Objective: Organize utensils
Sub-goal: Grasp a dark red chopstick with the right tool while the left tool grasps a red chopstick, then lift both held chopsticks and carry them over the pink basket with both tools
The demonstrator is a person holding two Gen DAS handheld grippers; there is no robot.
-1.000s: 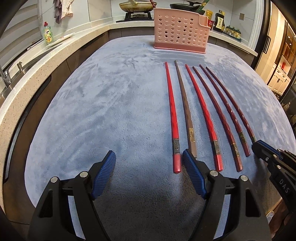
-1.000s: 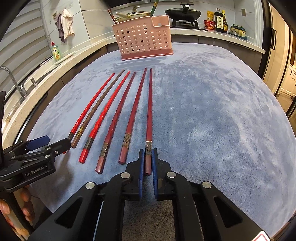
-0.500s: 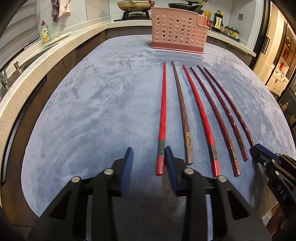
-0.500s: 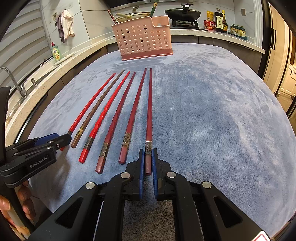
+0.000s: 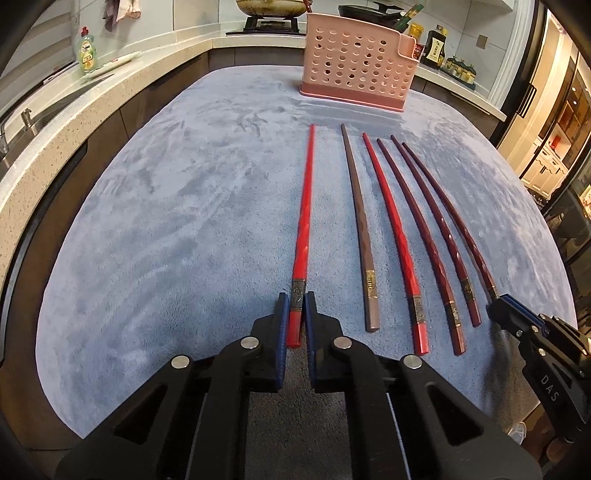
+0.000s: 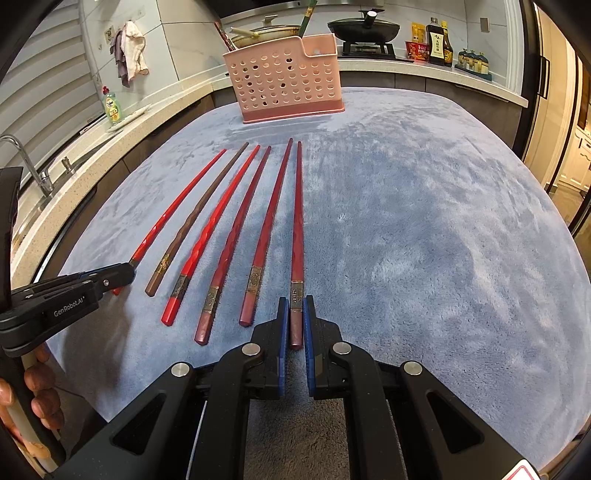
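So far nothing sits in the pink utensil caddy (image 5: 357, 70); all six chopsticks lie on the counter (image 5: 177, 236); left tongs (image 5: 294, 314) clamp the bright red chopstick (image 5: 304, 221), right tongs (image 6: 296, 317) clamp the dark red chopstick (image 6: 297, 229).

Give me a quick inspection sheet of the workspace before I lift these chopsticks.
Surface: blue-grey fleece cloth covers the table.
Job's things: six chopsticks in a row; pink perforated holder stands upright behind their tips.
Clutter: nothing seen on the cloth.
Grippers: left gripper shut on the bright red chopstick at the row's left end; right gripper shut on the dark red chopstick at the right end.
Cables: nothing seen.
Surroundings: counter with dish soap bottle, wok, sauce bottles.
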